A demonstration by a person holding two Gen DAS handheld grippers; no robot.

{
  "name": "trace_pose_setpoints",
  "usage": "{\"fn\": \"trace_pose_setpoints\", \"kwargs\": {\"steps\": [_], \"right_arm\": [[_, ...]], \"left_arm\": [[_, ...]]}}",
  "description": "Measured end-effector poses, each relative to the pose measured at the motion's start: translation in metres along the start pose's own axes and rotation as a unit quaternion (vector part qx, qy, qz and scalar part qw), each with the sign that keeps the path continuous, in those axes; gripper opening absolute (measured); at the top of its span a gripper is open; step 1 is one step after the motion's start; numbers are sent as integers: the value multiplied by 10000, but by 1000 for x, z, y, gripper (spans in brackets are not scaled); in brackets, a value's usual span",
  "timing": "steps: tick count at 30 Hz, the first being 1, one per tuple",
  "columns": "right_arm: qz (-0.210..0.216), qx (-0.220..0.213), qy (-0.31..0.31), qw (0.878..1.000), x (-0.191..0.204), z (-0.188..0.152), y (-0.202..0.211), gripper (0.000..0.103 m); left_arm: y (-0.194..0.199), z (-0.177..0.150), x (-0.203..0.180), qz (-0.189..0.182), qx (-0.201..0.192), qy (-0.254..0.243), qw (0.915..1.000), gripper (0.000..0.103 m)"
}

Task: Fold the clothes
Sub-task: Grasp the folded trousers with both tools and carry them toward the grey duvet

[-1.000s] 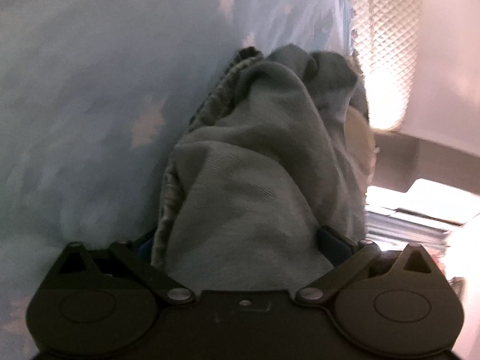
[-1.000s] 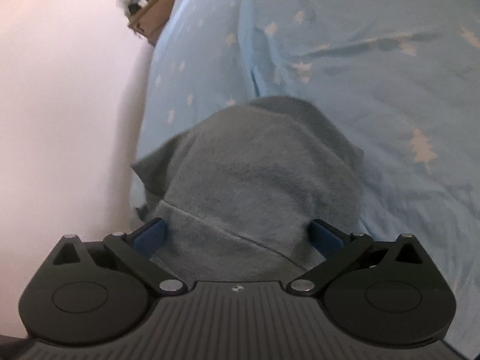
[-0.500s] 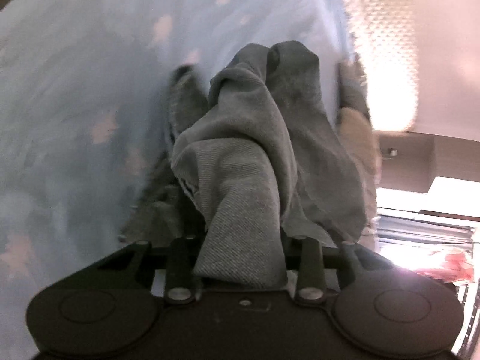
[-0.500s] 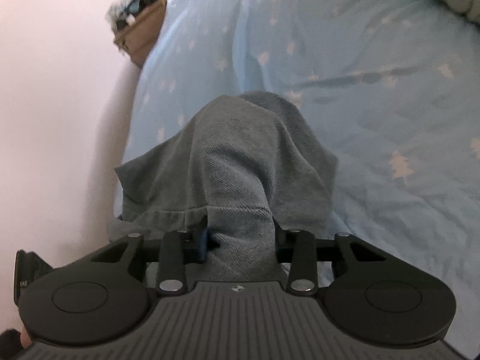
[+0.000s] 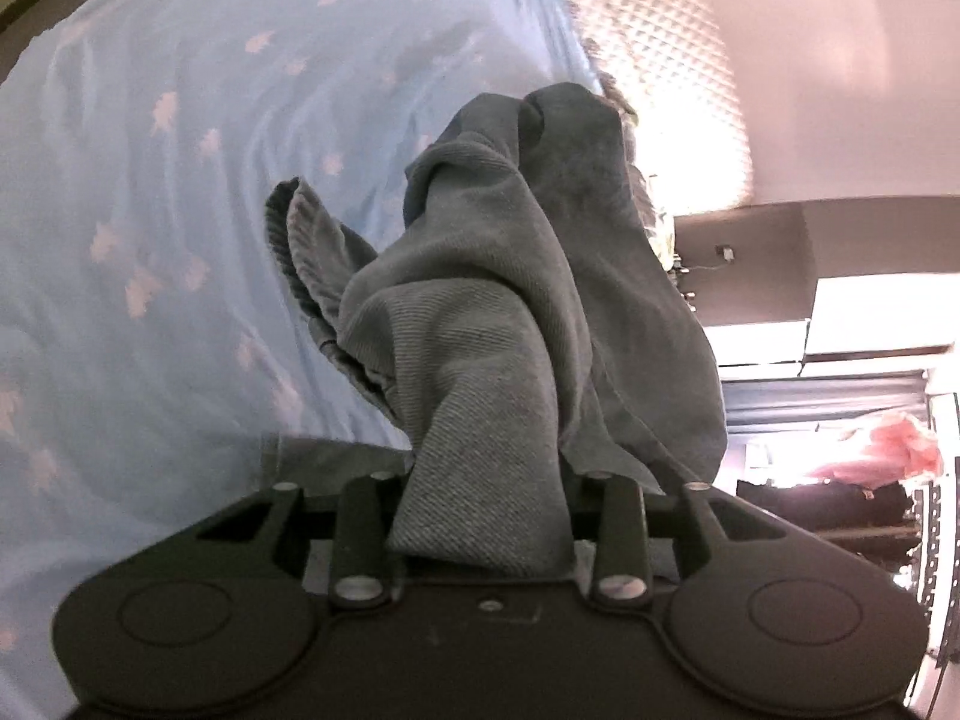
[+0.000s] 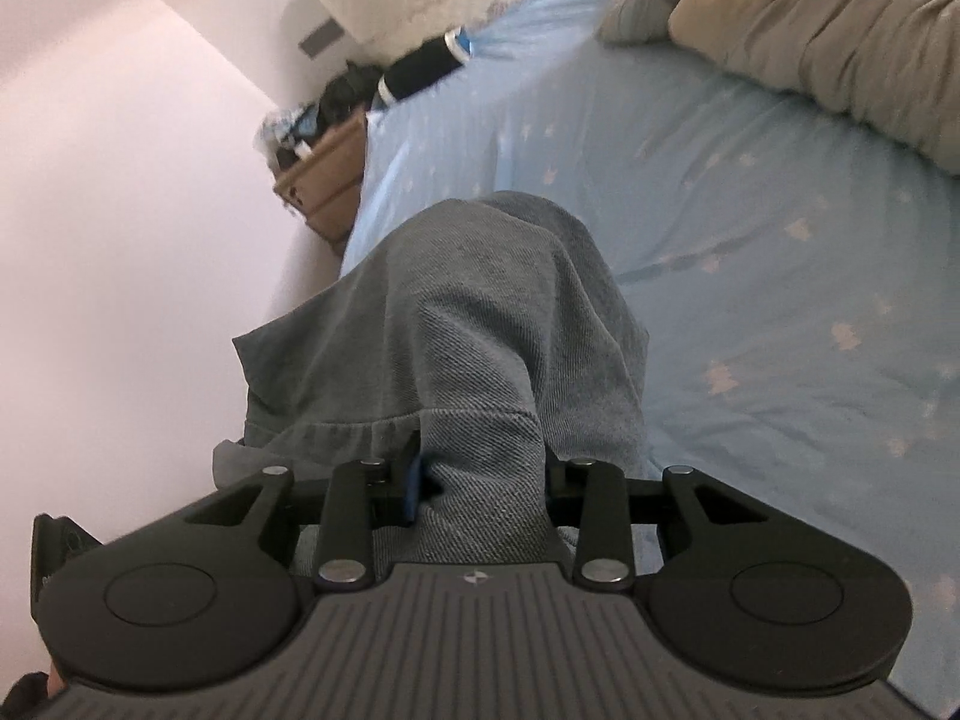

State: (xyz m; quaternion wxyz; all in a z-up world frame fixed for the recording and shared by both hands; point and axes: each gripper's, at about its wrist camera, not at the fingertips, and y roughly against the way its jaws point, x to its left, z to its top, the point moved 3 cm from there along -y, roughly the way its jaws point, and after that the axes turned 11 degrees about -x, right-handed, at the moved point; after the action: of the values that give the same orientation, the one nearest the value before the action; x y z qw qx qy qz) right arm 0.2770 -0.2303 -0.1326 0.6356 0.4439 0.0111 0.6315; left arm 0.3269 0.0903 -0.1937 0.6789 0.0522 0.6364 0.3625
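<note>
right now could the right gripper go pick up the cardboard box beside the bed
Probably not yet: the right gripper has its jaws shut on the grey garment, which hangs between it and the cardboard box at the edge of the blue bed sheet.

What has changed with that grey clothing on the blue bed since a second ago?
Both tools have taken hold of the grey garment. A second ago their jaws stood wide open around it; now the left tool and the right tool are each clamped on a bunch of the cloth and have lifted it, so it hangs down toward the blue starred sheet. The sheet itself lies as before.
</note>
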Motion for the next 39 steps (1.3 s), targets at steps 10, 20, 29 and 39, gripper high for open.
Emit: {"fn": "trace_pose_setpoints", "kwargs": {"steps": [10, 20, 29, 39], "right_arm": [[458, -127, 183, 9987, -38, 22, 82, 36], [480, -291, 241, 9981, -81, 47, 142, 36], [259, -763, 329, 9962, -110, 95, 175, 36], [772, -1089, 250, 9907, -222, 188, 206, 36]], "left_arm": [[12, -96, -75, 26, -582, -43, 9983, 32], [-4, -150, -132, -236, -505, -10, 9984, 32], [-58, -158, -191, -591, -248, -131, 9979, 32], [-154, -233, -306, -594, -679, -562, 9943, 33]]}}
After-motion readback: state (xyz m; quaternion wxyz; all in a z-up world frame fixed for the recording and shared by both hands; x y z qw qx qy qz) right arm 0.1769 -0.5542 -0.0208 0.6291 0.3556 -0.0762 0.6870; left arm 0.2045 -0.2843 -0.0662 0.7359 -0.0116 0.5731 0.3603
